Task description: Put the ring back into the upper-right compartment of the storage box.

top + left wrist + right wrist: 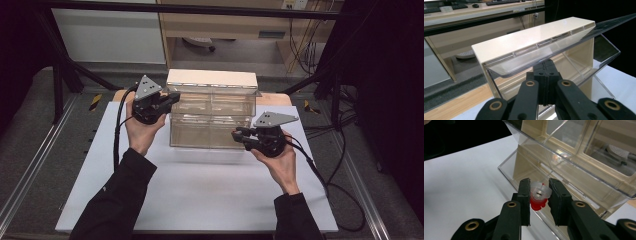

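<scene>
beside clear bin (574, 162), right gripper (539, 195) clamping red-capped vial (539, 196)

In the right gripper view, the right gripper's (539, 200) pads cover both sides of a small clear-and-red part (538, 198); what it is stays unclear. Beyond the jaws, the clear bin (564, 177) runs off the top and right edges. In the high view that part is too small to make out between the jaws.

In the left gripper view, the left gripper's (547, 82) closed jaws hide the bin's lower front, and whether anything thin sits pinched between them cannot be told. The bin's flap (609, 22) is cut off at the right edge.
</scene>
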